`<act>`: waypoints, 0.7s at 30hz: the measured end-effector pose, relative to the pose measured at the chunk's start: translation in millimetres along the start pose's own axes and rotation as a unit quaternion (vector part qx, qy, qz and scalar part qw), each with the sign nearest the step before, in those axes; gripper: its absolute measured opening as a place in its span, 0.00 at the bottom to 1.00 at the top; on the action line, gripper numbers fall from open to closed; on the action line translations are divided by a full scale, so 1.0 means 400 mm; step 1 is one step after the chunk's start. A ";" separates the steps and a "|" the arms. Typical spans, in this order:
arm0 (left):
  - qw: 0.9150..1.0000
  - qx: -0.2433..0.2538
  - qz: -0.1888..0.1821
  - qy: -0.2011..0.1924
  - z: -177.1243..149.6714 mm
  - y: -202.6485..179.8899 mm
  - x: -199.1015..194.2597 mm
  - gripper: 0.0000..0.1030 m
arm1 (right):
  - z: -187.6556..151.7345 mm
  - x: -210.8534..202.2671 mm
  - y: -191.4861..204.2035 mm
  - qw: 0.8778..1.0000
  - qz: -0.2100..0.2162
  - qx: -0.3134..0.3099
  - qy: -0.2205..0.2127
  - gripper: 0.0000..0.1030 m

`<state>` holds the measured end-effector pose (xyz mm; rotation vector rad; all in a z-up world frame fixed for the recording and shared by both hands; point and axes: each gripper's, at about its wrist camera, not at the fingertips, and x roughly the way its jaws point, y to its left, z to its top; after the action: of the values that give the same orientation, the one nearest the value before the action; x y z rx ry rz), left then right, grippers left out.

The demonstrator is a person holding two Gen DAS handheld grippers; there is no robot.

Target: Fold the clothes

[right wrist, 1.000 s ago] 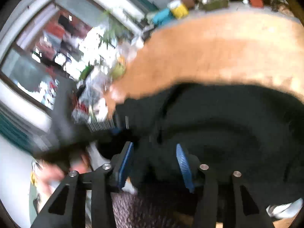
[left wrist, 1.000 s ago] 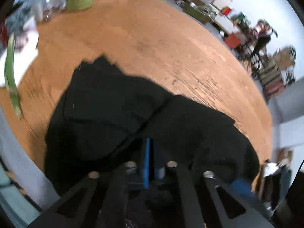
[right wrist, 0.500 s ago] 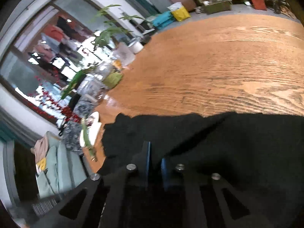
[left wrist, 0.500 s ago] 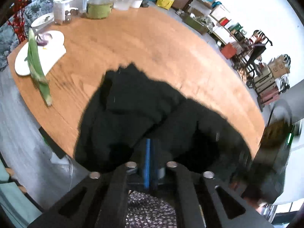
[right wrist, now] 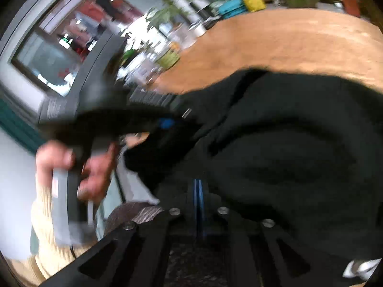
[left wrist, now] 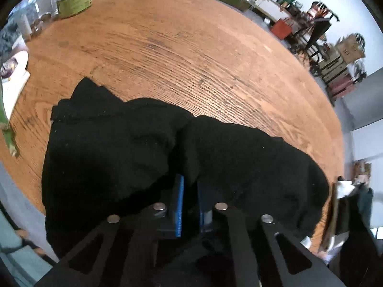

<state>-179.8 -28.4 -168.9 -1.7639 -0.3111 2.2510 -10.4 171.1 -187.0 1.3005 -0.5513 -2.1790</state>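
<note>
A black garment (left wrist: 115,148) lies bunched on the round wooden table (left wrist: 191,47), draped over the near edge. My left gripper (left wrist: 190,191) points steeply down at it. Its blue pads are closing, with a fold of the black cloth pinched between them. In the right wrist view the same garment (right wrist: 299,131) fills the lower right, and my right gripper (right wrist: 198,189) has its pads almost together on the hem. Its jaws are opening slightly with cloth still between them. The left gripper (right wrist: 165,123) and the hand holding it (right wrist: 95,167) show blurred at the left.
A glass jar with a green label (left wrist: 74,2) and other jars stand at the table's far left. A white plate (left wrist: 14,81) and a green leaf (left wrist: 6,124) lie at the left edge. Boxes and furniture (left wrist: 323,31) crowd the room behind.
The right jaws, wide open a second ago, have shut on the cloth. The left gripper and its hand have come back into the right view. The left camera has dropped closer to the garment.
</note>
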 end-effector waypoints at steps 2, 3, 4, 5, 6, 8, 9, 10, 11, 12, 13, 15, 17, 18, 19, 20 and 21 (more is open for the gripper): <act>1.000 -0.003 -0.027 -0.006 -0.008 0.014 -0.030 0.06 | 0.038 -0.021 -0.018 1.000 -0.011 0.015 -0.022 0.42; 0.999 -0.002 -0.032 -0.008 -0.016 0.020 -0.038 0.06 | 0.060 -0.026 -0.022 0.999 -0.014 0.019 -0.034 0.48; 0.999 -0.001 -0.038 -0.009 -0.024 0.025 -0.045 0.05 | 0.086 -0.029 -0.024 0.999 -0.018 0.021 -0.046 0.48; 0.999 0.000 -0.039 -0.008 -0.033 0.025 -0.041 0.05 | 0.111 -0.020 -0.023 0.998 -0.021 0.019 -0.050 0.51; 0.999 0.001 -0.040 -0.006 -0.042 0.025 -0.037 0.05 | 0.127 -0.002 -0.022 0.999 -0.024 0.020 -0.044 0.55; 0.999 0.001 -0.043 -0.002 -0.061 0.024 -0.028 0.05 | 0.159 0.034 -0.021 0.999 -0.029 0.021 -0.033 0.58; 0.999 0.001 -0.044 0.000 -0.071 0.024 -0.024 0.05 | 0.171 0.052 -0.018 0.999 -0.029 0.022 -0.027 0.53; 0.999 0.004 -0.045 0.001 -0.079 0.025 -0.020 0.05 | 0.172 0.070 -0.014 0.999 -0.026 0.020 -0.020 0.42; 0.999 0.007 -0.043 0.002 -0.094 0.025 -0.023 0.05 | 0.167 0.088 -0.009 1.000 -0.025 0.011 -0.011 0.32; 0.999 0.010 -0.041 0.003 -0.108 0.026 -0.025 0.05 | 0.162 0.106 -0.005 1.000 -0.025 0.001 -0.001 0.21; 0.999 0.004 -0.042 0.005 -0.111 0.033 -0.027 0.05 | 0.152 0.113 -0.002 1.000 -0.016 -0.007 0.005 0.17; 0.999 -0.008 -0.046 0.010 -0.117 0.050 -0.032 0.05 | 0.122 0.096 0.000 1.000 0.022 -0.019 0.004 0.09; 0.997 -0.041 -0.062 0.014 -0.108 0.072 -0.046 0.08 | 0.090 0.066 0.007 0.998 0.047 -0.029 0.003 0.08; 0.996 -0.054 -0.067 0.013 -0.101 0.079 -0.055 0.14 | 0.068 0.051 0.014 0.998 0.051 -0.036 0.005 0.07; 0.995 -0.066 -0.070 0.012 -0.094 0.086 -0.063 0.23 | 0.049 0.045 0.020 0.998 0.052 -0.041 0.009 0.06; 0.996 -0.062 -0.061 0.003 -0.089 0.080 -0.070 0.27 | 0.028 0.042 0.026 0.997 0.053 -0.044 0.017 0.04; 0.998 -0.051 -0.045 -0.002 -0.084 0.064 -0.077 0.30 | 0.002 0.044 0.030 0.997 0.055 -0.046 0.032 0.04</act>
<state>-142.1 -62.5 -157.1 -1.7570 -0.5060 2.2123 -15.2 150.8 -191.1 1.2556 -0.4794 -2.0422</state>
